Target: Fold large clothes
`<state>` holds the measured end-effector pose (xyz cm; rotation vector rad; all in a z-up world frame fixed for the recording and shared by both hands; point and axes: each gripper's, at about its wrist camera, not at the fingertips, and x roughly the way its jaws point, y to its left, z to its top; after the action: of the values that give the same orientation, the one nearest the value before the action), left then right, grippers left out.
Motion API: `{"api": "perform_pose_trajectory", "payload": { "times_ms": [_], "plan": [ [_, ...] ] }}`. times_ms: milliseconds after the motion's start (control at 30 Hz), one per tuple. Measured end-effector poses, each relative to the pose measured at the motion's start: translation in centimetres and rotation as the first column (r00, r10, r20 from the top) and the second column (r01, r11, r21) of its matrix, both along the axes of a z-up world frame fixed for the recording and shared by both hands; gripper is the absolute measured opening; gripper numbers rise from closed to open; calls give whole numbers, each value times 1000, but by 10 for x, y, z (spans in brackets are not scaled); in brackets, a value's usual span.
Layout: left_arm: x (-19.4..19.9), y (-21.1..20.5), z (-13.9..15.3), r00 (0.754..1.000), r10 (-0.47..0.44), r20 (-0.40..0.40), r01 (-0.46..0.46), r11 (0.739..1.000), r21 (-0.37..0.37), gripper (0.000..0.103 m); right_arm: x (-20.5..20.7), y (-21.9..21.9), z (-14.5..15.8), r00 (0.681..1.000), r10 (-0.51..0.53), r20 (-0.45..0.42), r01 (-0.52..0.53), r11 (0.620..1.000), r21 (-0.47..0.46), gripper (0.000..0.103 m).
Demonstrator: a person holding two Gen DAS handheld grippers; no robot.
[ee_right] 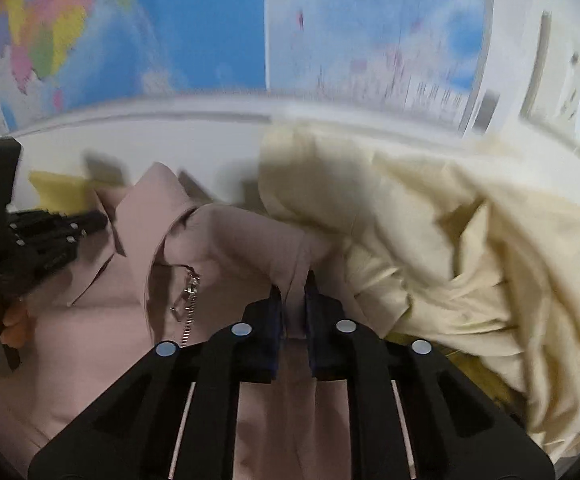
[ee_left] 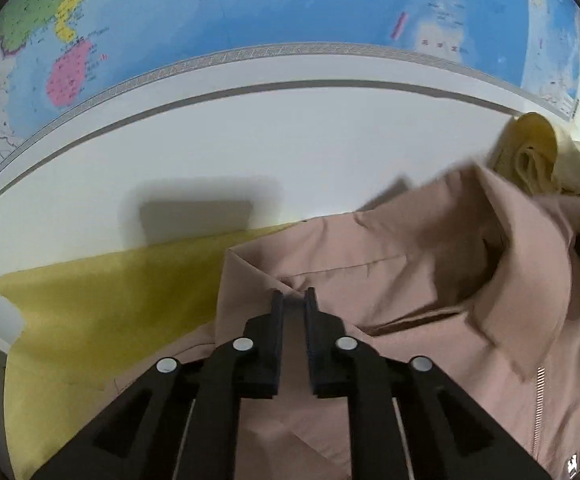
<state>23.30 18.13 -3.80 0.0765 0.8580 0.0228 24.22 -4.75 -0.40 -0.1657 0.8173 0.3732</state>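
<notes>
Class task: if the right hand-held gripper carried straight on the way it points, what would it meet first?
The right hand-held gripper already pinches the pink jacket. Straight on, more of that jacket's fabric comes first, then probably the cream garment heaped behind; depth is unclear.

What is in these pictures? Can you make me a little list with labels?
jacket: pink jacket, zip and collar showing
left gripper: shut on a jacket fold
right gripper: shut on a jacket fold
cream cloth: bunched heap, right of the jacket
yellow cloth: flat, partly under the jacket
table: white
wall: map behind the table
</notes>
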Motion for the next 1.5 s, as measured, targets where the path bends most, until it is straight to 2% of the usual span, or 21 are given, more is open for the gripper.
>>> {"api": "perform_pose_trajectory", "payload": {
  "times_ms": [33, 67, 100, 133, 233, 333, 500, 600, 667, 733, 767, 867, 1000, 1067, 1133, 1267, 1300, 1333, 1367, 1400, 1500],
  "plan": [
    [-4, 0, 0, 1000, -6, 10, 6, 1000, 4, 23, -1, -5, -1, 1000, 2, -12, -2, 1000, 24, 25],
    [-13, 3, 2, 1000, -13, 18, 13, 1000, 5, 42, -3, -8, 1, 1000, 8, -14, -7, 999, 46, 30],
    [-22, 4, 5, 999, -10, 34, 9, 1000, 14, 55, -9, -17, 6, 1000, 16, -7, -15, 997, 75, 44],
    [-29, 4, 7, 999, -13, 44, 12, 1000, 19, 56, -19, -28, 14, 1000, 19, 11, -20, 996, 91, 59],
    [-58, 4, 18, 996, -59, 62, 59, 998, 7, 59, -58, -69, 33, 998, 21, 61, -28, 992, 121, 74],
    [-93, -5, 28, 988, -136, 70, 137, 991, -4, 66, -106, -119, 38, 998, -3, 59, -2, 997, 81, 79],
    [-149, -41, 36, 946, -317, 75, 315, 949, 31, 74, -173, -188, 5, 992, -102, -78, 102, 995, 0, 89],
    [-176, -65, 34, 913, -404, 53, 404, 915, 7, 75, -193, -212, -33, 969, -154, -195, 159, 987, 8, 84],
    [-179, -84, 25, 902, -430, 45, 430, 903, 9, 75, -196, -213, -51, 958, -173, -229, 180, 984, 7, 56],
    [-178, -96, 19, 898, -438, 32, 438, 899, 16, 75, -192, -215, -61, 952, -168, -256, 181, 983, 27, 9],
    [-177, -99, 18, 896, -444, 24, 444, 896, -2, 75, -190, -219, -57, 951, -159, -263, 183, 981, 66, 3],
    [-177, -99, 23, 889, -457, 24, 457, 888, -41, 75, -192, -234, -16, 965, -92, -247, 153, 959, 237, 3],
    [-186, -85, 41, 881, -468, 68, 472, 877, -93, 75, -204, -218, 75, 994, 33, -104, 2, 948, 320, 4],
    [-189, -74, 52, 877, -471, 97, 481, 865, -143, 75, -210, -195, 108, 990, 122, -63, -94, 935, 342, 4],
    [-191, -63, 61, 881, -457, 122, 473, 863, -180, 75, -202, -166, 125, 978, 201, -53, -170, 919, 357, 4],
    [-201, -37, 73, 888, -427, 171, 457, 858, -235, 75, -186, -86, 123, 914, 392, -107, -316, 851, 419, 9],
    [-202, -32, 74, 888, -425, 174, 457, 856, -241, 76, -182, -66, 114, 890, 434, -140, -337, 834, 438, 17],
    [-205, -27, 73, 888, -425, 175, 458, 852, -253, 76, -180, -45, 102, 859, 475, -191, -357, 822, 444, 38],
    [-209, -22, 72, 890, -423, 172, 455, 853, -257, 77, -179, -30, 92, 833, 504, -231, -369, 815, 447, 49],
    [-212, -18, 70, 891, -421, 167, 452, 855, -254, 77, -177, -18, 84, 825, 510, -245, -378, 819, 432, 55],
    [-221, -7, 59, 896, -422, 140, 444, 859, -255, 77, -168, -7, 72, 829, 504, -243, -389, 831, 397, 51]
  ]
}}
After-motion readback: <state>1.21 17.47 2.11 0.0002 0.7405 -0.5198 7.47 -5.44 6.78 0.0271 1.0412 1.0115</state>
